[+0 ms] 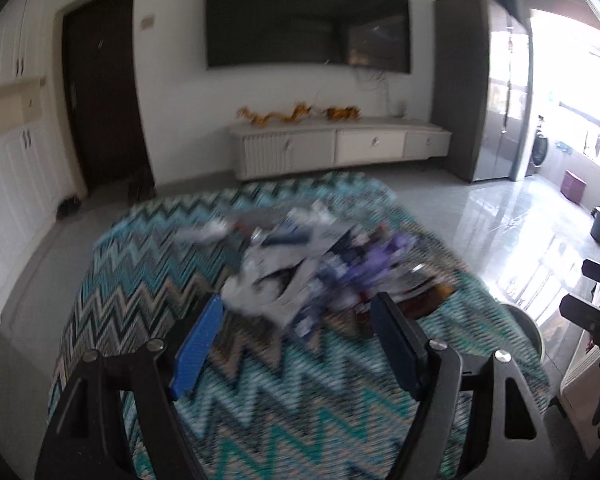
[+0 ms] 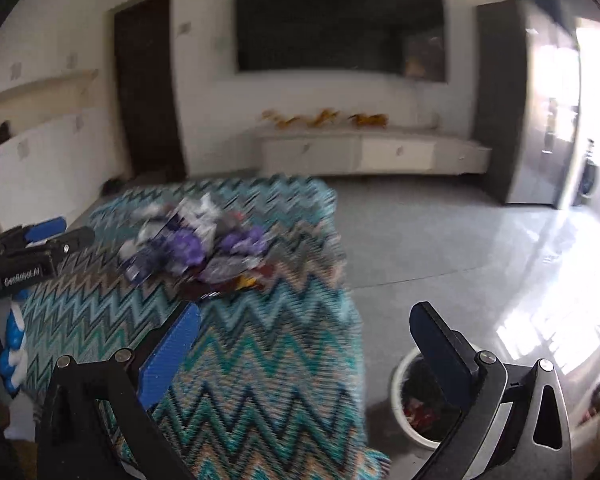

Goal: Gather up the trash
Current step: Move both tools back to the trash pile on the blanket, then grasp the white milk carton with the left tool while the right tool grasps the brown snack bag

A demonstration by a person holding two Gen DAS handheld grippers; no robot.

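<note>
A blurred heap of trash (image 1: pixel 320 268), white, purple and dark red wrappers and papers, lies on a table under a teal zigzag cloth (image 1: pixel 260 400). My left gripper (image 1: pixel 300 320) is open and empty, just short of the heap's near edge. The heap also shows in the right wrist view (image 2: pixel 196 248). My right gripper (image 2: pixel 306 340) is open and empty, above the cloth's right edge. A white round bin (image 2: pixel 400 384) with wrappers inside stands on the floor right of the table, partly behind my right finger (image 2: pixel 440 348). The left gripper shows at the left of that view (image 2: pixel 44 240).
A low white TV cabinet (image 1: pixel 340 148) with orange ornaments stands under a wall-mounted TV (image 1: pixel 308 16). A dark door (image 1: pixel 100 92) and white cupboards (image 1: pixel 12 172) are at the left. Shiny grey floor (image 1: pixel 500 232) runs right toward a bright balcony. The bin's rim shows (image 1: pixel 528 320).
</note>
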